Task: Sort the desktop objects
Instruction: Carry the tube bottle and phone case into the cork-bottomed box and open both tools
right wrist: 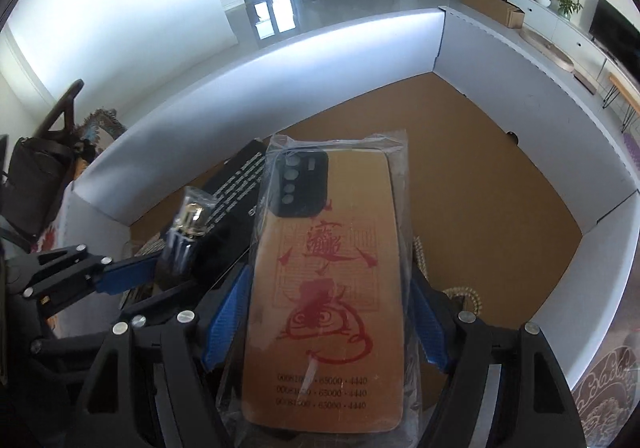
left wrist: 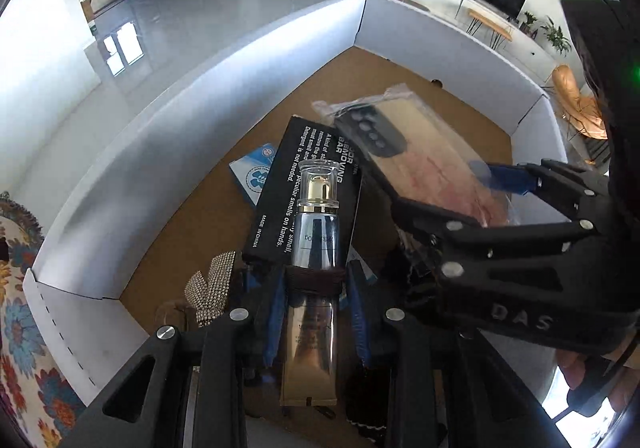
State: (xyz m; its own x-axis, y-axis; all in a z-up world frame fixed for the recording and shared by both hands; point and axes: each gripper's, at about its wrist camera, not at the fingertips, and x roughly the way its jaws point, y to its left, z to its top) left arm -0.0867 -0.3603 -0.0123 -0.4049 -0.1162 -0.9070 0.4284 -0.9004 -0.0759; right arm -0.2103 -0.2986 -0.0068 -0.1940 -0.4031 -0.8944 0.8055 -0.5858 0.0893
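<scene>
Left gripper [left wrist: 316, 312] is clamped narrow on a gold cosmetic tube [left wrist: 314, 288] with a clear cap and a dark hair band around its middle; the tube's long axis runs straight out along the fingers, cap end forward. Right gripper [right wrist: 332, 328] sits mid-width, blue pads [right wrist: 224, 320] pressing both long edges of a bagged phone case [right wrist: 328, 288], camera cutout at the far end, long axis also along the fingers.

Both point steeply down into a white-walled cardboard box [left wrist: 224, 95]. Just beyond and below the left gripper's tips: black soap-bar box [left wrist: 276, 183], a blue-and-white packet [left wrist: 256, 167] peeking out beyond it, rhinestone piece [left wrist: 212, 288] off to its left. Right gripper crosses in from the left one's right side, case hanging over the box floor beside the black box.

Open brown floor lies ahead-right of the right gripper, so judging by that, the case has the clearer drop spot; the tube is above clutter. Beads [right wrist: 460, 294] show just right of the right gripper.
</scene>
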